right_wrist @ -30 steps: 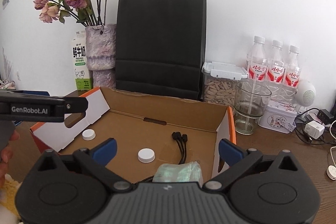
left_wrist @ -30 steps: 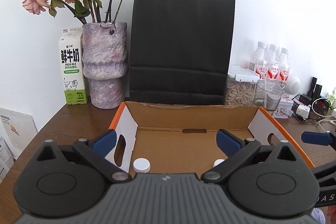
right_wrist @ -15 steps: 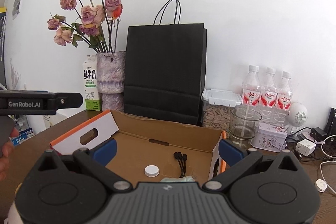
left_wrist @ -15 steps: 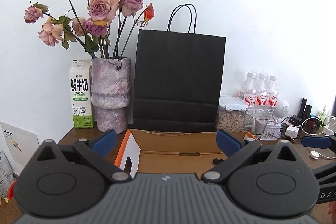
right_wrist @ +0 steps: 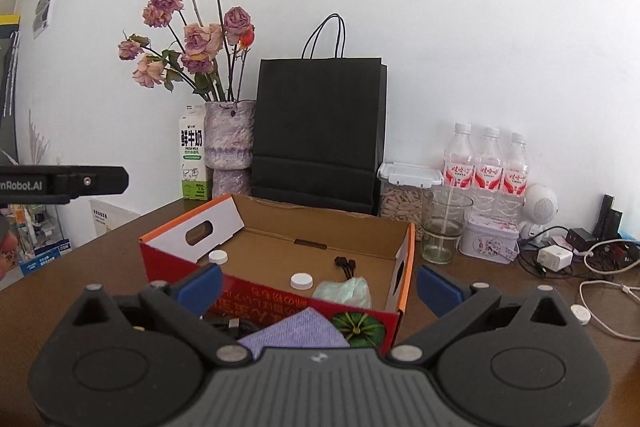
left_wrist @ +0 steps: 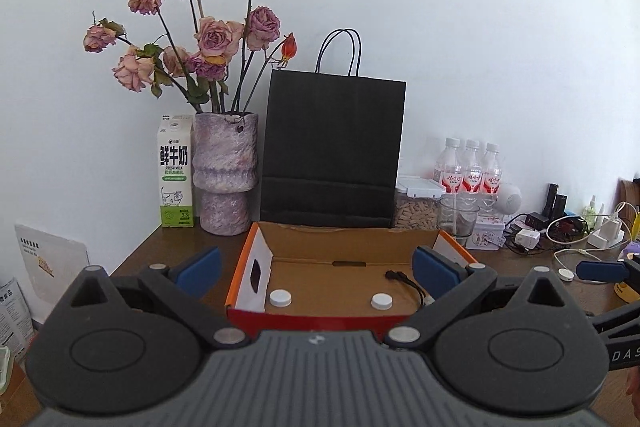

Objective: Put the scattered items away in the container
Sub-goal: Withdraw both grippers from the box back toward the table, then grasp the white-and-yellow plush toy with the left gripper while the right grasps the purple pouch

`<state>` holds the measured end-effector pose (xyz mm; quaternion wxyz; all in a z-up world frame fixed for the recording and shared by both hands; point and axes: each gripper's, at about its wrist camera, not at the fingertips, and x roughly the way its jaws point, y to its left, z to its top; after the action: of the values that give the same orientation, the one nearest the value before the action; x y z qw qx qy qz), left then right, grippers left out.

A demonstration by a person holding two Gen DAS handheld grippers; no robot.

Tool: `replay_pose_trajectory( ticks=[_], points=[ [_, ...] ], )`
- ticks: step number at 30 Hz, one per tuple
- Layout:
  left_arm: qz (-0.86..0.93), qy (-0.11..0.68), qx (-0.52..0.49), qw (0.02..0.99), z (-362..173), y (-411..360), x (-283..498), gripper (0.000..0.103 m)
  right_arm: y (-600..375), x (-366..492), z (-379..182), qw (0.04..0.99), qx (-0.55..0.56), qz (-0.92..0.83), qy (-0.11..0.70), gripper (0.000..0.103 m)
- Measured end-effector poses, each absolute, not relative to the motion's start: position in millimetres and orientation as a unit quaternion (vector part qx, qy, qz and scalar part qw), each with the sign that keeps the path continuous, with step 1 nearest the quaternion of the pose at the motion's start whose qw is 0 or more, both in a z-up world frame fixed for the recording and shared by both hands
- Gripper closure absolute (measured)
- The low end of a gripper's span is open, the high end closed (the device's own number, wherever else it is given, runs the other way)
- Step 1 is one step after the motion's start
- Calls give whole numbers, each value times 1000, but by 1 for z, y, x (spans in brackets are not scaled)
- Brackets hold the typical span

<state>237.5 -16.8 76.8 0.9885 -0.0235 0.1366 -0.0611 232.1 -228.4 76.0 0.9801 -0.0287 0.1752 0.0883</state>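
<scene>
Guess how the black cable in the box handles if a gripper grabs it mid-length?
Probably floppy: the black cable lies in loose bends on the cardboard box floor. Likely light. Its plug ends would dangle and might snag the crumpled bag beside it.

The box (right_wrist: 404, 267) is an open, shallow cardboard tray with a red printed front wall, orange rim and white end flaps with handle slots, sitting flat on the counter. Inside lie two white caps (right_wrist: 301, 281), well apart, a black cable (right_wrist: 347, 264) near the right end, and a crumpled pale green bag (right_wrist: 347, 291) just beside it. A purple cloth (right_wrist: 298, 331) lies at the front wall.
</scene>
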Motion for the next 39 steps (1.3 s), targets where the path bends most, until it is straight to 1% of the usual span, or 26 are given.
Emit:
replay_pose_trajectory(
  ticks=[7,11,16,21,26,29,30,32,34,35,36,37,39],
  points=[
    [-46,177,-25,983,54,12,197,0,-230,189,56,974,-16,100,205,0],
    [-45,221,-25,974,33,21,185,0,-224,179,40,967,-12,105,232,0],
    [-51,258,-30,964,11,20,173,0,-215,173,22,959,-17,104,263,0],
    [-46,276,-30,960,4,16,180,0,-213,169,17,957,-22,97,273,0],
    [-29,292,-68,953,0,16,210,0,-219,170,14,956,-16,85,279,0],
    [-16,316,-64,947,-8,12,229,0,-224,170,13,956,-15,79,281,0],
    [-12,322,-61,945,-11,11,233,3,-226,169,12,956,-15,77,282,0],
    [-9,340,-64,938,-20,11,242,11,-229,170,11,956,-14,72,284,0],
    [-15,352,-89,932,-28,18,248,25,-232,172,10,956,-11,70,286,0],
    [-19,356,-104,929,-31,21,250,28,-232,173,9,955,-10,70,287,0],
    [-20,354,-112,928,-31,24,250,36,-233,176,7,955,-11,69,289,0],
    [-18,351,-111,930,-31,24,250,46,-233,178,6,954,-13,69,290,0],
    [-15,347,-121,930,-29,29,250,50,-233,182,5,954,-18,68,291,0]
  ],
)
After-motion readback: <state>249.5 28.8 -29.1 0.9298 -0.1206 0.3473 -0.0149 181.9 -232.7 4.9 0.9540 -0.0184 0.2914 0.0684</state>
